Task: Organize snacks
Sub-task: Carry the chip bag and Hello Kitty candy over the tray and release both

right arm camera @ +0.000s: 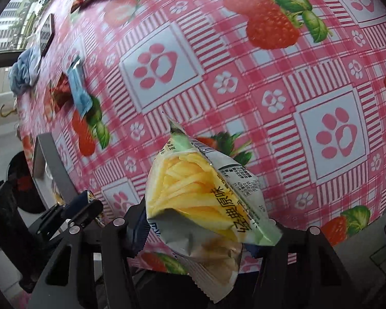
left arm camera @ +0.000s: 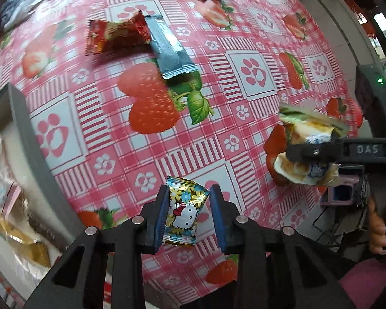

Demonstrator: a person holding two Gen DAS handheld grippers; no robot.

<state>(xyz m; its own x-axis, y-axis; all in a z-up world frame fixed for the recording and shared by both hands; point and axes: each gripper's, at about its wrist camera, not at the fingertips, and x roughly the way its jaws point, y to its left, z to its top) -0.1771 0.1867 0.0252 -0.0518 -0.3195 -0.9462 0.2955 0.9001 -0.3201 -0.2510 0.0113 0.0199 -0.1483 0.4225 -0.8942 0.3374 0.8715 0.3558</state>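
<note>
While your left gripper [left arm camera: 187, 215] is clamping its jaws on the Hello Kitty candy [left arm camera: 184, 212] above the table [left arm camera: 131, 152], your right gripper [right arm camera: 200, 228] is gripping the chip packet [right arm camera: 205, 200].

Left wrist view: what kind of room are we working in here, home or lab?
Probably a home dining or kitchen table: a strawberry-and-paw-print tablecloth, loose snack packets such as the red packet, and a grey box of snacks at the table's edge.

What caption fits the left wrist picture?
Left tool holds a Hello Kitty candy above the strawberry tablecloth.
</note>
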